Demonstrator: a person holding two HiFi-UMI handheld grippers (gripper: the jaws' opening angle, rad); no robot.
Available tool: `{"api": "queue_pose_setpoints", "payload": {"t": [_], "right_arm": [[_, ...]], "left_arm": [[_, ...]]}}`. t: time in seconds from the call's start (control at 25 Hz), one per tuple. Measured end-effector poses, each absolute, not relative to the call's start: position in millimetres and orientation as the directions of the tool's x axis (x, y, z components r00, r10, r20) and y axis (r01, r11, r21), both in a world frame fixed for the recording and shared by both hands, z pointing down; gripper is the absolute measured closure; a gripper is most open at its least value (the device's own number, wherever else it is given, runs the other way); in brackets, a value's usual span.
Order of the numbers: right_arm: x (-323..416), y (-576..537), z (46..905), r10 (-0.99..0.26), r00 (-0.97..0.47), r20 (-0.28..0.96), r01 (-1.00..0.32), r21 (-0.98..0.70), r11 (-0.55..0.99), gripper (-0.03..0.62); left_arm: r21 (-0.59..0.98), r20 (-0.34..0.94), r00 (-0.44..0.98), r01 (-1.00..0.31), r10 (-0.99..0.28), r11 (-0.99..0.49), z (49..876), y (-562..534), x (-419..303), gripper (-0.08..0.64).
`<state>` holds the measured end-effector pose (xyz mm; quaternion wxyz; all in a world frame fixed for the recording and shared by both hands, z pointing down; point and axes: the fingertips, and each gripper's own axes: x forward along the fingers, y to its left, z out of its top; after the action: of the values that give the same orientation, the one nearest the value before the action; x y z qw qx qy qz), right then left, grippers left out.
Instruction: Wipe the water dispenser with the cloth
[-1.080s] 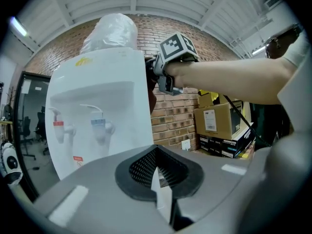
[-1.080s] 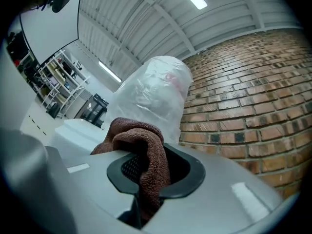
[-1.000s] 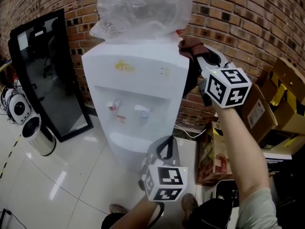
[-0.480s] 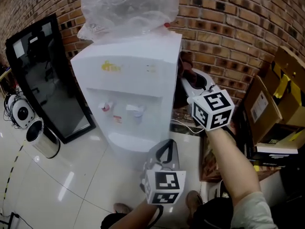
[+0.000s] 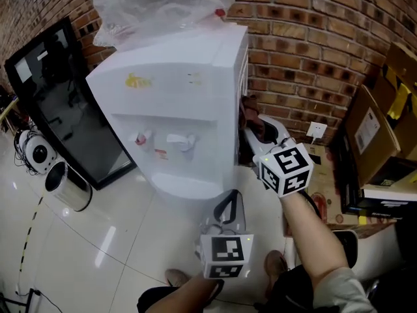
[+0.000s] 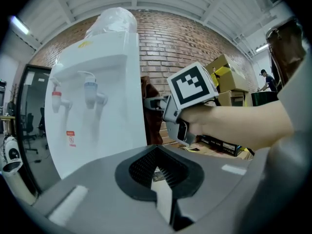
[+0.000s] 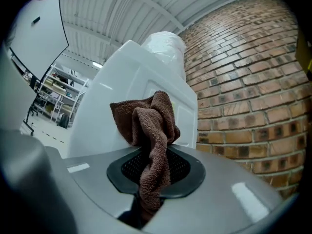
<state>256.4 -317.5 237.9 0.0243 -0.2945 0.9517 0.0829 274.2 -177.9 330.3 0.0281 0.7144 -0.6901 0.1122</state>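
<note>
1. Cloth (image 7: 151,126) sits pinched in the narrow right gripper (image 7: 148,177), by the dispenser's (image 5: 176,77) side panel.
2. Left gripper (image 6: 161,179): jaws together, empty.
3. Step, likely: side wipe; the next stroke needs firm, even contact.

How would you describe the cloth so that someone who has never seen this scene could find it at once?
Find the tall white water dispenser against the brick wall. On its right in the head view, the right gripper clamps a cloth between its jaws. It is brown, fluffy terry, bunched in folds: the only dark, soft thing beside the dispenser's smooth white panels.
</note>
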Motion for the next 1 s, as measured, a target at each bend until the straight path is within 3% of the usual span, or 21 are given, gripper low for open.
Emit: {"api": "queue_pose_setpoints", "payload": {"t": [0.76, 1.0], "right_arm": [[253, -320, 397, -0.53, -0.831, 0.17, -0.522, 0.092, 0.848, 0.518], [252, -336, 440, -0.544, -0.802, 0.246, -0.541, 0.085, 0.837, 0.522]], "left_arm": [[-0.07, 0.338, 0.012, -0.997, -0.941, -0.038, 430, -180, 267, 0.56], [-0.112, 0.329, 0.01, -0.992, -0.944, -0.05, 448, -178, 271, 0.56]]}}
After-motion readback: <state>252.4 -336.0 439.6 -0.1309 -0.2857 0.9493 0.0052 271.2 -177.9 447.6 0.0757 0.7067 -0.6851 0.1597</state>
